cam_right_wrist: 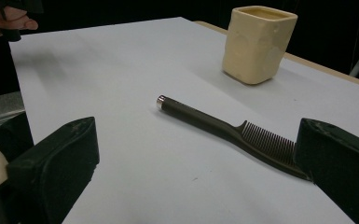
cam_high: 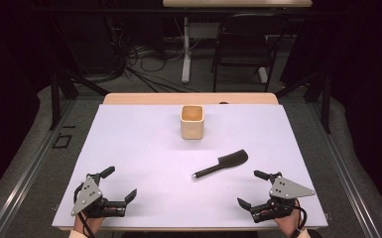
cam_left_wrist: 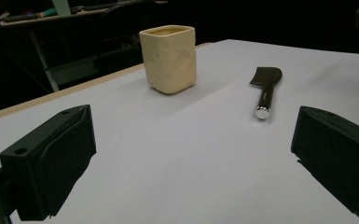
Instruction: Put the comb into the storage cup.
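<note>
**Both tools wide and empty, comb lying between them and the cup**

A dark comb (cam_high: 222, 164) lies flat on the white sheet (cam_high: 144, 148) that covers the desk (cam_high: 188, 98). Seen from the high view, it sits just right of the sheet's centre, its metal-capped handle end pointing toward 8 o'clock and its toothed head toward 2 o'clock. A cream square cup (cam_high: 192, 121) stands upright at 11 o'clock from the comb, well apart from it.

The left tool (cam_high: 120, 184) rests at the sheet's 7 o'clock corner, its jaws spread wide with nothing between them. The right tool (cam_high: 254, 188) rests at the 5 o'clock corner, jaws equally wide and empty, near the comb but clear of it.

In the right gripper view the comb (cam_right_wrist: 224, 130) runs across in front of the jaws, its teeth facing the cup (cam_right_wrist: 257, 44).
</note>
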`<move>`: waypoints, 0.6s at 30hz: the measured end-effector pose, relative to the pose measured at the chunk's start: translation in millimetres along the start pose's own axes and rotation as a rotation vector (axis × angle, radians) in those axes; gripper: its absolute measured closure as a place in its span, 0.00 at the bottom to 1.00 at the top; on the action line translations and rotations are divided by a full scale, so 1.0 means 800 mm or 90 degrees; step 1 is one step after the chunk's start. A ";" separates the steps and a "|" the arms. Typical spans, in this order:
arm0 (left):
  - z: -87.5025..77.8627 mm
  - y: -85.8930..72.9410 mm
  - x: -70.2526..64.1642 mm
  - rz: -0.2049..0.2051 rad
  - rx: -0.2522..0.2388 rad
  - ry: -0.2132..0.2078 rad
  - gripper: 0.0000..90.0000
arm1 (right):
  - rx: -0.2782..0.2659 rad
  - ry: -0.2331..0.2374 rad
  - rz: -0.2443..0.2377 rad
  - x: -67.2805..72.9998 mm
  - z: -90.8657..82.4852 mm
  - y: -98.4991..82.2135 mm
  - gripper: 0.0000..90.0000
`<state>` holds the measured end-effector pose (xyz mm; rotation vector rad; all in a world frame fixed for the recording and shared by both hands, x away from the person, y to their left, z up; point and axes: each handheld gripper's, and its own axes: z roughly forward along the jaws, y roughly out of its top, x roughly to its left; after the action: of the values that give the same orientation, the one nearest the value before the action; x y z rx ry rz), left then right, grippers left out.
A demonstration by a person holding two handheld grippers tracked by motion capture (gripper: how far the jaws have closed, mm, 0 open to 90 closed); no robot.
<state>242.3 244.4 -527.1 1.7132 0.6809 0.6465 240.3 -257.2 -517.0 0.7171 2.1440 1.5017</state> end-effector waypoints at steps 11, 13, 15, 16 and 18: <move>0.001 0.001 0.000 0.006 0.000 0.005 0.00 | 0.017 0.000 0.001 0.000 0.007 0.001 0.00; 0.000 0.001 0.000 0.006 0.000 0.006 0.00 | 0.021 -0.001 -0.002 0.000 0.010 0.002 0.00; 0.001 0.001 0.000 0.004 0.000 0.006 0.00 | 0.025 0.003 0.000 0.001 0.014 0.003 0.00; 0.001 0.000 0.001 0.005 0.002 0.005 0.00 | 0.025 0.003 0.000 0.001 0.014 0.003 0.00; 0.001 0.000 0.000 0.003 0.002 0.005 0.00 | 0.030 0.009 0.001 0.002 0.018 0.003 0.00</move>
<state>243.4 243.9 -527.2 1.7163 0.6834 0.6570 248.1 -245.2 -519.1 0.7261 2.1958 1.4649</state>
